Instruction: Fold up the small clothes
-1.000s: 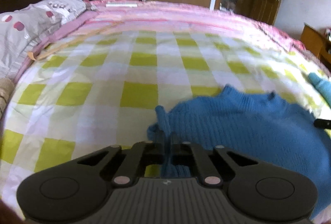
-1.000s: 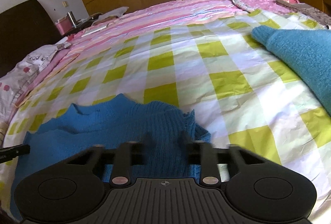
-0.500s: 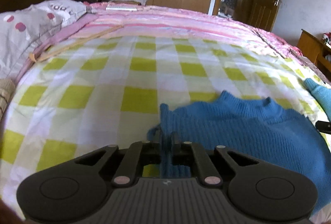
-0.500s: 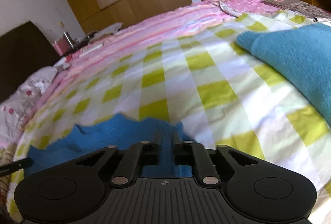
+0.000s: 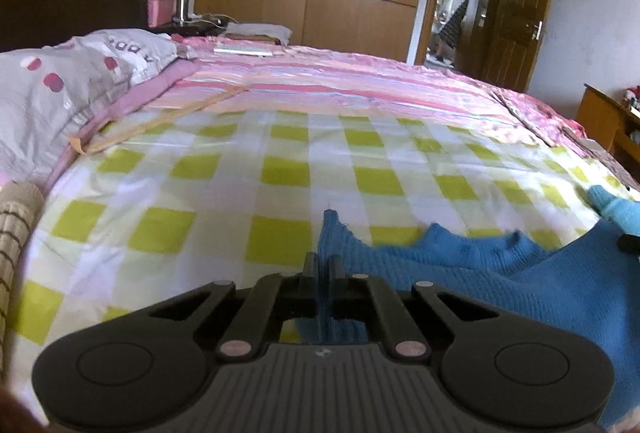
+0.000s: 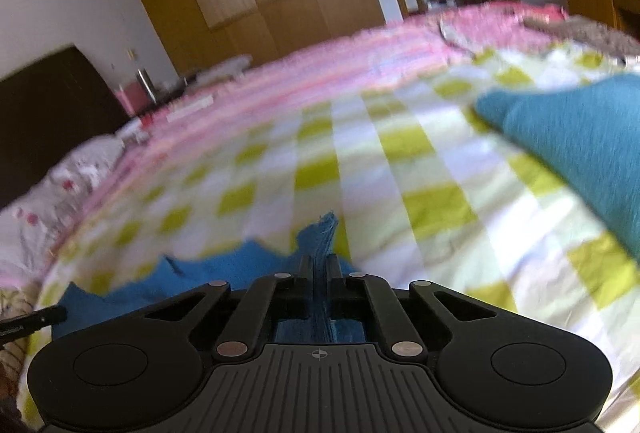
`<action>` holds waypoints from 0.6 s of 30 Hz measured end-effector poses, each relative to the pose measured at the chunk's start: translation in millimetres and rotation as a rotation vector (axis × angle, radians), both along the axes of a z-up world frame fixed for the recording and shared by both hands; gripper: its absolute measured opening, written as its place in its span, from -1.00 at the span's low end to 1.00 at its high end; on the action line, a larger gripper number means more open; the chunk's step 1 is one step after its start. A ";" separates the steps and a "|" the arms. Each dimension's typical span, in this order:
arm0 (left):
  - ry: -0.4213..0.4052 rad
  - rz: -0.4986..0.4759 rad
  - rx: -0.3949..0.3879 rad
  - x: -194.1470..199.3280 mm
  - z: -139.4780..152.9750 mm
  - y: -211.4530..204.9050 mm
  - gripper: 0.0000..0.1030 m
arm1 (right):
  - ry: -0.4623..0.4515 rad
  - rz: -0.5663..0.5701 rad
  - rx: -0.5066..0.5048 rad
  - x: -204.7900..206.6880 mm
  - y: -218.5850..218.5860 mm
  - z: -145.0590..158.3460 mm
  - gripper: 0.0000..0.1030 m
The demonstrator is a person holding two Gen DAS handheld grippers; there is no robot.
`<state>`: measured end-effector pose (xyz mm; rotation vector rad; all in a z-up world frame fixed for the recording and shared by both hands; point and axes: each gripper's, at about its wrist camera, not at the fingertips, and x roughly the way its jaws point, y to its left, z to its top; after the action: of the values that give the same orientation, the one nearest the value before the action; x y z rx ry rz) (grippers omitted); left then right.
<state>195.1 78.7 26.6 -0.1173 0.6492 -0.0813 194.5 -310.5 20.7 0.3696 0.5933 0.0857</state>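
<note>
Pinching a fold of blue knit, the left gripper [image 5: 320, 265] has its jaws closed on the sweater [image 5: 500, 293] at the near edge of the bed [image 5: 280, 169]. A peak of the fabric stands up just past the fingertips. The right gripper [image 6: 318, 265] has just been closing, and its jaws now clamp another bunch of the same sweater, with a frayed corner poking up between them. From that grip the sweater trails away to the left across the checked sheet [image 6: 400, 173]. The right wrist view is blurred, so whether the stretch between the two grips hangs clear of the sheet cannot be told. A second, teal garment [image 6: 580, 137] lies toward the right edge of the bed, apart from the sweater. A grey pillow [image 5: 60, 93] sits at the far left corner, beside the pink striped cover [image 5: 340, 89].
</note>
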 end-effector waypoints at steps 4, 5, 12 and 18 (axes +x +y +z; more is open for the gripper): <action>0.077 0.026 0.001 10.1 -22.3 4.4 -0.78 | 0.022 -0.046 -0.010 11.3 -3.9 -15.3 -0.90; 0.096 0.029 0.006 10.2 -27.5 4.3 -0.77 | 0.057 -0.048 -0.012 16.8 -4.5 -22.3 -0.90; 0.112 0.046 0.021 2.4 -33.8 5.6 -0.69 | 0.120 -0.027 -0.076 18.3 6.9 -39.8 -0.77; 0.051 0.089 0.035 -20.0 -16.7 13.8 -0.68 | 0.015 -0.035 -0.101 -7.1 8.3 -2.5 -0.76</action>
<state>175.1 92.5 9.9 -0.1147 0.6949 0.0192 187.5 -302.2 18.1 0.2826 0.6036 0.0195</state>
